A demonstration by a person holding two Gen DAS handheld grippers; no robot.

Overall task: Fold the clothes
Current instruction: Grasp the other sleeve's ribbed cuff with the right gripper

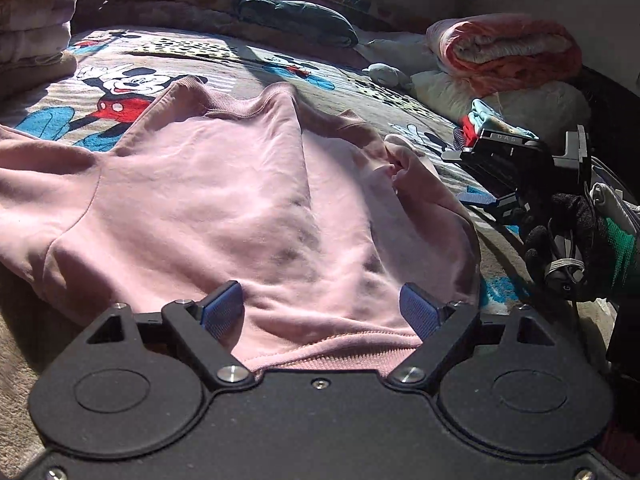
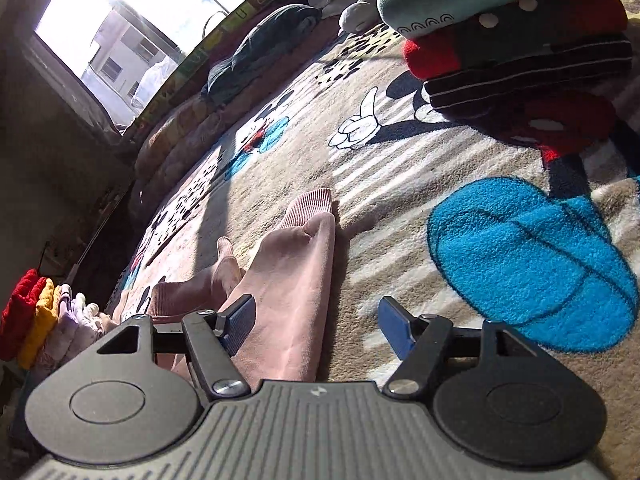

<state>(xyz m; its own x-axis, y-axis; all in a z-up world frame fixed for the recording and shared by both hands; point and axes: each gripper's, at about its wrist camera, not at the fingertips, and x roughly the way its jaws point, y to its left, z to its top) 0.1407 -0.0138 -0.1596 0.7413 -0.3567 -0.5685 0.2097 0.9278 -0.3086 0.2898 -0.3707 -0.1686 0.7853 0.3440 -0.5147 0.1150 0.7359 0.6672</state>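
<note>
A pink sweatshirt (image 1: pixel 224 192) lies spread on a cartoon-print blanket (image 1: pixel 340 80), with its ribbed hem nearest the camera. One sleeve is folded in over its right side. My left gripper (image 1: pixel 320 310) is open over the hem, blue pads apart with cloth under them. In the left wrist view the right gripper (image 1: pixel 480 199) shows at the sweatshirt's right edge, held by a gloved hand (image 1: pixel 568 236). In the right wrist view my right gripper (image 2: pixel 316 322) is open. The folded sleeve with its ribbed cuff (image 2: pixel 310 208) lies beneath its left finger (image 2: pixel 240 320).
A stack of folded clothes (image 2: pixel 508 28) sits at the right on the blanket. Another folded pile (image 1: pixel 32 24) stands far left. A rolled orange blanket (image 1: pixel 504 48) and a dark cushion (image 1: pixel 296 16) lie at the back. A window (image 2: pixel 132 28) is behind.
</note>
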